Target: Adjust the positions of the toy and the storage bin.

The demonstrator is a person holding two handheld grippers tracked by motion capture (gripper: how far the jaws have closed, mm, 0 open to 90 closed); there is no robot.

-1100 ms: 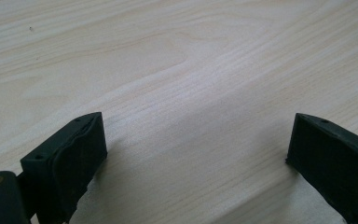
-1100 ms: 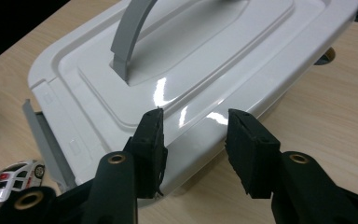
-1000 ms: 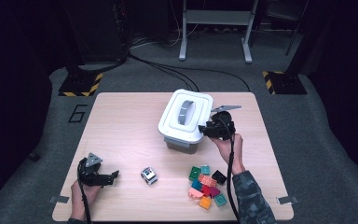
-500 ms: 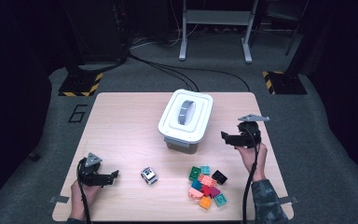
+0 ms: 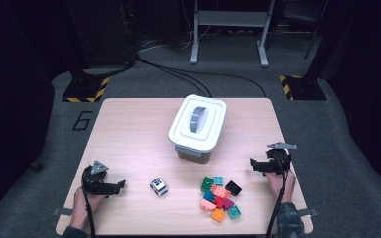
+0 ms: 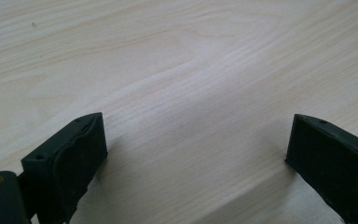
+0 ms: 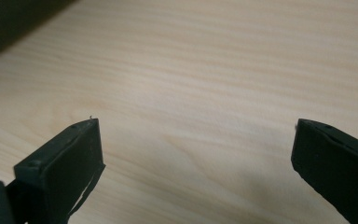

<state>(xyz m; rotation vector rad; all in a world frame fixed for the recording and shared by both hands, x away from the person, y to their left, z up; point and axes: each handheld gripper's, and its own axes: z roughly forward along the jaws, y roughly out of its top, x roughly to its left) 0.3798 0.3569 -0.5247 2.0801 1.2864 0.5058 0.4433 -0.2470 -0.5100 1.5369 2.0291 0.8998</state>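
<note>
A person sits at a light wooden table, a two-jaw gripper in each hand, forearms coming in from the near edge.

The right gripper is held low over the table near its right edge, the hand behind it with the wrist resting toward the near corner. It points left across the table. Its jaws have just been opening and now stand wide apart with nothing between them; in the right gripper view bare wood grain lies between and ahead of the two black pads, with the table's dark edge beyond the left jaw.

A heap of coloured toy bricks lies just ahead of the right jaws and slightly nearer the person, close but not touching them. The bricks are green, teal, black, red, pink and orange, bunched together.

A white lidded bin with a grey handle on top stands farther off, beyond the bricks.

The left gripper rests low at the near left corner, pointing right, its hand curled behind it. Its jaws are wide apart and empty, bare tabletop between them in the left gripper view. A small grey toy car sits ahead of the left jaws, near but apart.
</note>
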